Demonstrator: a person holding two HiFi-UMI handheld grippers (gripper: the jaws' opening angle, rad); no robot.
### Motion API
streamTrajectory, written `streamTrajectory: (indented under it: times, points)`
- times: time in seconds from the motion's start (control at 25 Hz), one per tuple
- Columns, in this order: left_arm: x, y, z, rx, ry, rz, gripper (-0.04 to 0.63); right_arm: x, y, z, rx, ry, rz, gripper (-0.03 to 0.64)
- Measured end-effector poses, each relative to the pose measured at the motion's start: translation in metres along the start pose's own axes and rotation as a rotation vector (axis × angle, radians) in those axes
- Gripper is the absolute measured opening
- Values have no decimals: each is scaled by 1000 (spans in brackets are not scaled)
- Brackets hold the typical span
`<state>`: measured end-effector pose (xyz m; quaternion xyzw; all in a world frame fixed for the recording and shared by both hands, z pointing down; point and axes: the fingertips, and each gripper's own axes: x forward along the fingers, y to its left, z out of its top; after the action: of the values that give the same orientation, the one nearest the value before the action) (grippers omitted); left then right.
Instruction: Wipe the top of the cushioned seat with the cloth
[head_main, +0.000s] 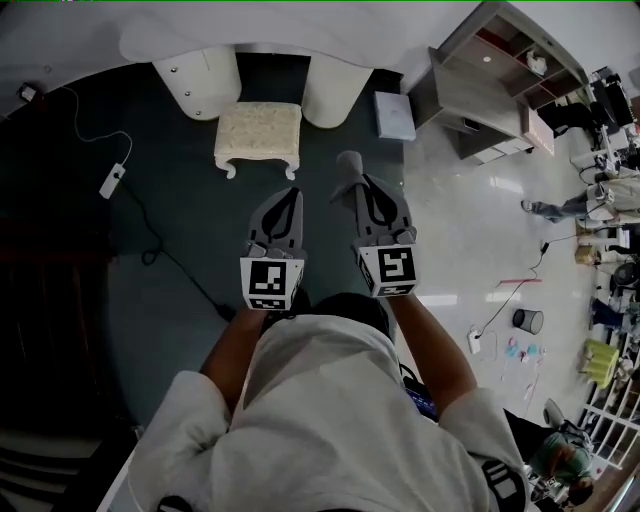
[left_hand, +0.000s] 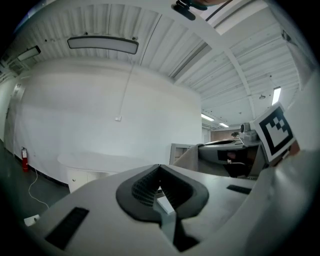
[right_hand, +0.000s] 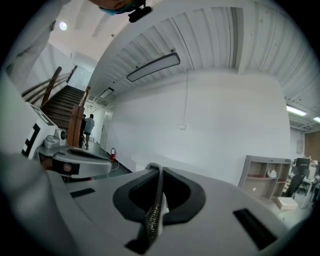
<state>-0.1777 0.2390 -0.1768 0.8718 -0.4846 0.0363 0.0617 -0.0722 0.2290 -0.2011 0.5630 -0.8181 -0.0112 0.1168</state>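
A large open office or lab hall is indicated: ribbed ceiling (left_hand: 225, 55) with strip light (left_hand: 102, 44), white curved wall (left_hand: 100, 115), staircase (right_hand: 62, 102), grey shelf unit (head_main: 500, 85), dark carpet (head_main: 120, 260) met by glossy tiled floor (head_main: 470, 250), cluttered workstations (head_main: 610, 110), loose power strip (head_main: 111, 181)

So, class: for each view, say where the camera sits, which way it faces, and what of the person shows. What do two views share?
Head view: on the head, facing steeply down at the cushioned seat; shows torso, arms, left hand-held gripper, right hand-held gripper pinching the cloth.
Left gripper view: rides the left hand-held gripper, facing along its shut jaws to the white wall; the right one at right.
Right gripper view: likewise; the left one at left.
Shared: the white wall fills both gripper views.
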Motion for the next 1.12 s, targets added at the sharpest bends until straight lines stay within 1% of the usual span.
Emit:
streamTrajectory:
  times: [0.08,0.2,0.48,0.64,0.8,0.96,1.12]
  points:
    - [8,15,-1,-5,12,-14,14,16,6,2,22,0,9,14]
    - [23,30,-1,21,21,-6,14,40,10,-4,15,14,39,14]
    - [74,47,-12,13,66,27,14,91,-13,-17,20,22,88,14]
    - [120,49,-10,13,89,57,14,124,-46,-19,24,13,138,14]
    - [174,47,-10,-25,113,86,14,154,-85,-27,42,25,182,14]
    - [228,39,-15,-28,141,110,14,181,-129,-47,74,48,206,14]
    - [272,29,-30,-28,175,141,14,202,-167,-74,95,65,232,14]
